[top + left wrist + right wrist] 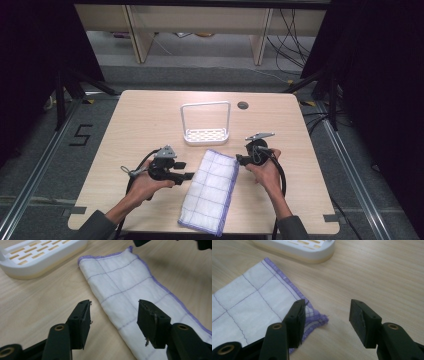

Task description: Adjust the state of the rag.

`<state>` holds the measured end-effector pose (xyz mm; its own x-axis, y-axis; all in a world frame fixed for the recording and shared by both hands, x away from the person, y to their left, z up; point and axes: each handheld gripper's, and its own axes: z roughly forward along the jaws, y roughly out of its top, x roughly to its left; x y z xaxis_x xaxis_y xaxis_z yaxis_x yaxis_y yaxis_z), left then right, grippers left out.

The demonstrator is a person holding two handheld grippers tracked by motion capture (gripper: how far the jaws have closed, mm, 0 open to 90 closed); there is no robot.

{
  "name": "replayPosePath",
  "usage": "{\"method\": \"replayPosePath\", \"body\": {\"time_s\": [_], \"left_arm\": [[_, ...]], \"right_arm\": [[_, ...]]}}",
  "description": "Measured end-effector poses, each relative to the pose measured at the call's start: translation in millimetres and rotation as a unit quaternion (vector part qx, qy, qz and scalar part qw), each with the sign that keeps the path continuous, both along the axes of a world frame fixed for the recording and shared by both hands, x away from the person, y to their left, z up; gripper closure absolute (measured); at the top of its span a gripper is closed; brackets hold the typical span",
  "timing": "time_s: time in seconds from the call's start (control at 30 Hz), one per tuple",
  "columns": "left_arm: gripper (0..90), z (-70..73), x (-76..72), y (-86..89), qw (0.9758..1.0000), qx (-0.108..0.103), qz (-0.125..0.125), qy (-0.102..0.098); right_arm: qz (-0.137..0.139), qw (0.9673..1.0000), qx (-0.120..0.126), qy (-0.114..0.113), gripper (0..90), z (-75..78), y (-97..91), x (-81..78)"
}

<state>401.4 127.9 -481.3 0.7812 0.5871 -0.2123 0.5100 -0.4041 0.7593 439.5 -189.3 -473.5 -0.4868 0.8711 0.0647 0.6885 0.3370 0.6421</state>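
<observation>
Flanking the folded cloth (210, 190), each hand-held gripper, left (189, 175) and right (239, 159), gapes empty beside its edges.

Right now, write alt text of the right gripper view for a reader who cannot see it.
The right gripper has its two black jaws open above a light wooden table, the left jaw over the corner of a folded white cloth with purple grid lines and purple hem. A white slotted plastic tray lies beyond the cloth, apart from it.
</observation>
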Motion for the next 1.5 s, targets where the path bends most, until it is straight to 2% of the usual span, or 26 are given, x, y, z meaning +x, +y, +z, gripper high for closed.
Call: {"method": "replayPosePath", "body": {"time_s": [0.03,0.07,0.1,0.13,0.17,0.27,0.37,0.43,0.47,0.57,0.63,0.67,0.7,0.73,0.77,0.8,0.9,1.0,1.07,1.1,1.13,1.17,1.23,1.33,1.5], "left_arm": [[42.4,-0.9,5.7,-3.7,0.9998,0.019,0.002,-0.008],[42.4,-1.6,12.0,-6.7,0.9988,0.043,0.006,-0.023],[42.5,-2.5,16.6,-8.1,0.9989,0.042,0.007,-0.019],[42.7,-3.7,22.0,-10.4,0.9994,0.032,0.010,-0.010],[42.9,-4.5,26.1,-13.1,0.9996,0.026,0.014,-0.006],[43.3,-5.0,38.0,-22.8,0.9993,0.036,0.009,-0.002],[43.4,-4.9,46.8,-31.0,0.9993,0.034,0.013,0.002],[43.0,-6.4,51.6,-38.0,0.9994,0.027,0.017,0.013],[41.7,-6.1,55.8,-40.2,0.9986,0.051,0.008,0.009],[40.9,-6.7,61.2,-47.8,0.9988,0.047,0.015,0.004],[39.8,-8.6,65.3,-52.6,0.9984,0.052,0.015,0.014],[39.6,-9.8,68.2,-54.7,0.9980,0.058,0.013,0.021],[39.5,-10.6,70.2,-56.8,0.9981,0.054,0.016,0.025],[39.6,-10.6,71.9,-58.2,0.9981,0.054,0.016,0.024],[39.8,-11.2,73.2,-60.2,0.9982,0.051,0.020,0.027],[39.8,-11.6,74.3,-61.1,0.9981,0.051,0.017,0.030],[39.0,-15.1,76.9,-64.2,0.9970,0.070,0.005,0.033],[39.5,-18.7,78.4,-65.7,0.9964,0.079,0.007,0.029],[40.7,-19.5,79.9,-66.5,0.9969,0.071,0.009,0.031],[42.1,-20.3,79.8,-68.1,0.9973,0.066,0.012,0.028],[42.8,-20.5,80.2,-68.5,0.9972,0.070,0.006,0.027],[43.4,-19.4,80.7,-67.7,0.9961,0.085,0.000,0.025],[45.0,-20.6,81.4,-69.5,0.9956,0.092,0.000,0.017],[47.4,-22.8,82.9,-71.7,0.9955,0.093,-0.010,0.013],[58.7,-24.0,82.2,-75.2,0.9952,0.094,-0.026,-0.001]], "right_arm": [[0.000,1.0000,0.000,0.003,48.0,-0.3,0.1,-0.1],[0.004,1.0000,-0.007,-0.003,48.0,-0.2,0.3,-0.9],[-0.001,0.9999,-0.010,0.005,47.9,-0.1,2.6,-2.9],[0.008,0.9999,-0.011,0.000,47.9,-1.2,2.3,-2.0],[0.010,0.9999,-0.008,0.007,48.0,-1.4,3.4,-2.4],[0.002,0.9999,-0.009,0.008,46.4,-2.8,4.3,-1.5],[-0.003,0.9999,-0.004,0.012,45.2,-5.2,5.1,-0.7],[-0.003,0.9999,-0.013,0.009,45.2,-5.2,4.9,-1.0],[0.001,0.9999,-0.012,0.012,45.3,-4.8,5.0,-1.5],[-0.004,0.9999,-0.005,0.008,44.7,-5.5,5.7,-0.5],[-0.019,0.9997,0.002,0.018,44.1,-5.7,7.6,-1.3],[-0.015,0.9998,-0.001,0.015,44.1,-6.1,6.7,0.3],[-0.014,0.9999,0.000,0.009,44.1,-7.2,6.3,1.9],[-0.022,0.9995,0.007,0.021,44.1,-7.1,7.7,1.6],[-0.012,0.9998,0.007,0.015,44.1,-8.6,6.4,3.8],[-0.015,0.9998,0.000,0.014,44.0,-9.1,6.7,4.0],[-0.017,0.9996,-0.006,0.022,44.0,-11.4,7.1,4.9],[-0.021,0.9996,-0.005,0.020,44.5,-12.8,7.1,6.0],[-0.014,0.9996,-0.011,0.021,44.9,-13.1,6.8,6.5],[-0.014,0.9996,-0.017,0.020,45.1,-13.7,8.0,6.3],[-0.019,0.9992,-0.019,0.029,45.2,-13.4,9.3,5.1],[-0.017,0.9992,-0.020,0.031,45.5,-14.1,9.5,5.5],[-0.013,0.9991,-0.023,0.033,45.8,-15.9,9.8,6.6],[-0.005,0.9991,-0.026,0.033,46.4,-18.3,9.7,7.5],[0.007,0.9991,-0.029,0.029,50.9,-22.1,10.4,8.8]]}}
